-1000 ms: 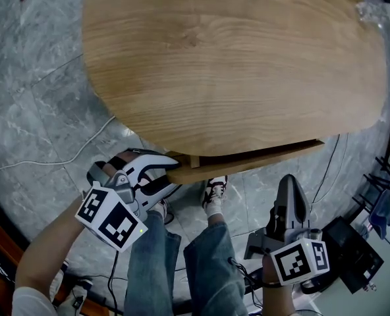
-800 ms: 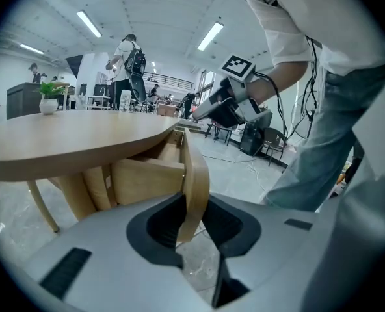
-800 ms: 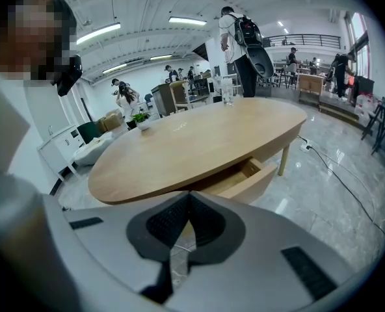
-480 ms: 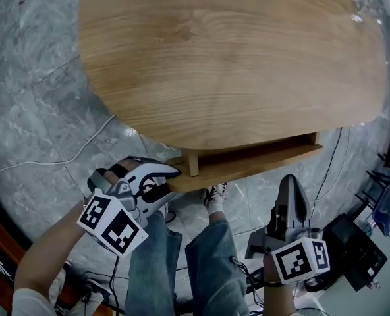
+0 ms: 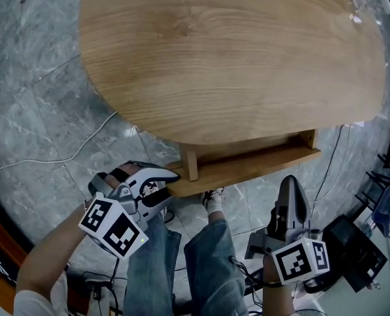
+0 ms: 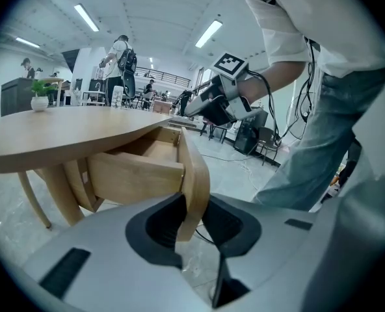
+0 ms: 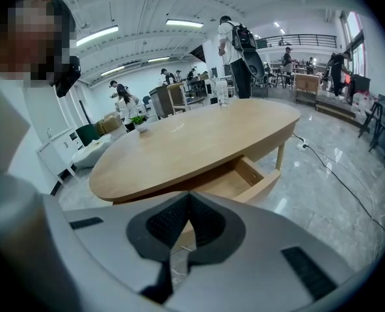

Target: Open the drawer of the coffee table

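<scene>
The oval wooden coffee table [image 5: 234,58] fills the upper head view. Its drawer [image 5: 248,166] stands partly pulled out under the near edge, and the inside shows. My left gripper [image 5: 172,176] is shut on the left end of the drawer front. In the left gripper view the drawer front [image 6: 194,174] sits clamped edge-on between the dark pads of the left gripper [image 6: 191,220]. My right gripper [image 5: 289,182] hangs apart at the lower right, pointing at the floor in front of the drawer. In its own view the right gripper [image 7: 188,207] is shut on nothing, with the open drawer [image 7: 257,181] beyond.
My legs and a shoe [image 5: 215,199] are just in front of the drawer. A thin cable [image 5: 70,157] runs over the marble floor at left. Black equipment [image 5: 353,249] and cables crowd the lower right. A small potted plant [image 6: 39,99] stands on the table.
The drawer has slid further out from under the tabletop, toward me. My left gripper has drawn back with the drawer front in its grip. The right gripper has stayed put.
</scene>
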A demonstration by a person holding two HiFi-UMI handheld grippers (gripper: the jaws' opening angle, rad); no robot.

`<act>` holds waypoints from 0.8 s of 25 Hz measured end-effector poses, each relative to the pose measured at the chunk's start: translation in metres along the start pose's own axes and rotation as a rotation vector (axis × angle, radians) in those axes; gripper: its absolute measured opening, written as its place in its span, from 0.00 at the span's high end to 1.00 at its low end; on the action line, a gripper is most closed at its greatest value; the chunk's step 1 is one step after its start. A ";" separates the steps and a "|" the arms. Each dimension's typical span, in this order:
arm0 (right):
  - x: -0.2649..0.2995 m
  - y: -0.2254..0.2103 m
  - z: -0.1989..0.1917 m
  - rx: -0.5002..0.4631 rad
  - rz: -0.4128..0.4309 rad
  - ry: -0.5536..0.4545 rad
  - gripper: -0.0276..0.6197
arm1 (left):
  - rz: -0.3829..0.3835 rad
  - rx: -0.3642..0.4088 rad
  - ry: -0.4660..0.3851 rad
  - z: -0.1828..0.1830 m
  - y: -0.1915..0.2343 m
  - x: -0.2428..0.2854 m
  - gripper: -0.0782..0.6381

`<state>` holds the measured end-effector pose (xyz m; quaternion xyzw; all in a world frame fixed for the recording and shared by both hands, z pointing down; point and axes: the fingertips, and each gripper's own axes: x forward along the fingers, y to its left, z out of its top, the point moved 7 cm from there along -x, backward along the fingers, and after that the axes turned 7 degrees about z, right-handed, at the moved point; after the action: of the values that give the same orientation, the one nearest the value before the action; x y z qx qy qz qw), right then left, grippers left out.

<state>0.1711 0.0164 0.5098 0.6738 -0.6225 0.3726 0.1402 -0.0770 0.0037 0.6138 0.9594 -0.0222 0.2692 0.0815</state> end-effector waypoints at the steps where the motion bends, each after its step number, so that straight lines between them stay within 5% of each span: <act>1: -0.001 0.000 -0.001 0.001 0.001 0.001 0.96 | -0.002 0.004 0.001 -0.001 -0.001 0.000 0.78; 20: -0.011 -0.008 -0.011 0.014 -0.014 0.002 0.96 | -0.054 0.021 0.025 -0.005 -0.027 0.002 0.78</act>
<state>0.1757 0.0326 0.5120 0.6787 -0.6150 0.3766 0.1388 -0.0759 0.0316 0.6153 0.9570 0.0076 0.2790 0.0788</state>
